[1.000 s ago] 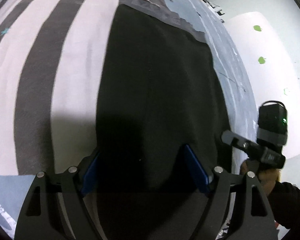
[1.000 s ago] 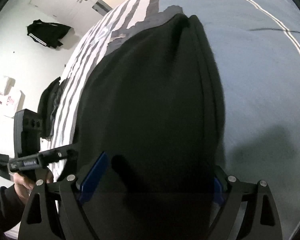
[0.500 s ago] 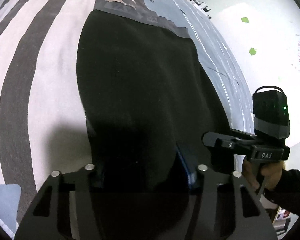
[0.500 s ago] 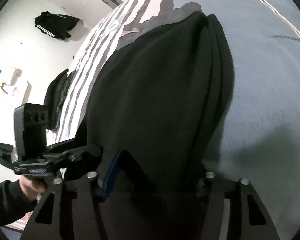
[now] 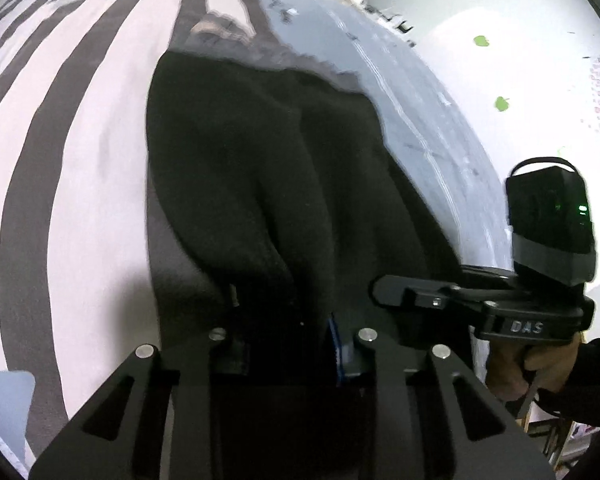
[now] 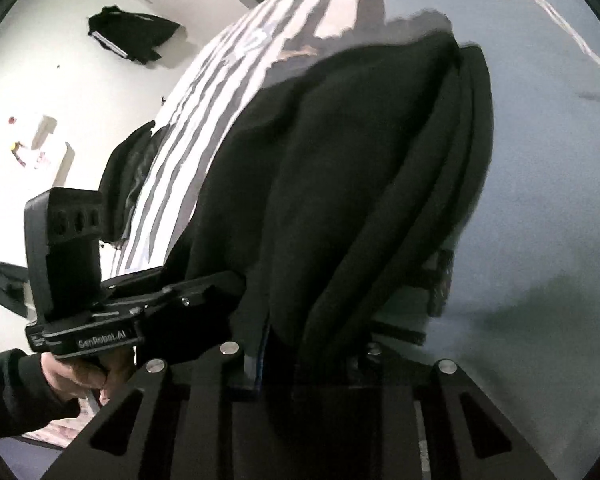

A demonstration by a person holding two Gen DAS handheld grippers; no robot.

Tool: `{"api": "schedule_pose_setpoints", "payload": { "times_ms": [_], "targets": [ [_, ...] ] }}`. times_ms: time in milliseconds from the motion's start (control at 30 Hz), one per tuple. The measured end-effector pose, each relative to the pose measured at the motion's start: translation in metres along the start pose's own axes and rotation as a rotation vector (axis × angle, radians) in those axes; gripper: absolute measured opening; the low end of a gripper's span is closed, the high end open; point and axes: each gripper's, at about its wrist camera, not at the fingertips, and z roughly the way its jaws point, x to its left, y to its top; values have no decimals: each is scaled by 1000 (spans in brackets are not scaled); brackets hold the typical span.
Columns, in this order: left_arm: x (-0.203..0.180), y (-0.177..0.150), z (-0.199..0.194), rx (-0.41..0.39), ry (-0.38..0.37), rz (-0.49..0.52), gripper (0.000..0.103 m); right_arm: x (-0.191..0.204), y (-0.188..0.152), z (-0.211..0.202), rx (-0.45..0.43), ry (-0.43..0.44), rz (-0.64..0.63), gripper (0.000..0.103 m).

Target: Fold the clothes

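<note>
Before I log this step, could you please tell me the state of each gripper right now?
Left gripper: jaws shut on the near edge of the black garment.
Right gripper: jaws shut on the same black garment's near edge.

"DAS" on right gripper (image 5: 384, 294); "SenRobot.AI" on left gripper (image 6: 228, 284)

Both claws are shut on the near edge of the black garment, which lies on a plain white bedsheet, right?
Not quite. Both wrist views show the left claw and right claw shut on the black garment, but the bed cover is striped pink and grey beside a blue-grey part, not plain white.
</note>
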Motion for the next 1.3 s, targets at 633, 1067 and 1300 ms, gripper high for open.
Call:
{"api": "schedule_pose_setpoints", "payload": {
  "times_ms": [633, 1067, 1300],
  "targets": [
    [-65, 231, -93, -448, -7, 245, 23, 53, 211, -128, -423, -5, -164, 21],
    [-4, -16, -29, -196, 113, 89, 24, 23, 36, -27, -166, -60, -169, 22],
    [-8, -49, -48, -212, 94, 36, 24, 17, -23, -25, -158, -31, -83, 23]
  ]
}}
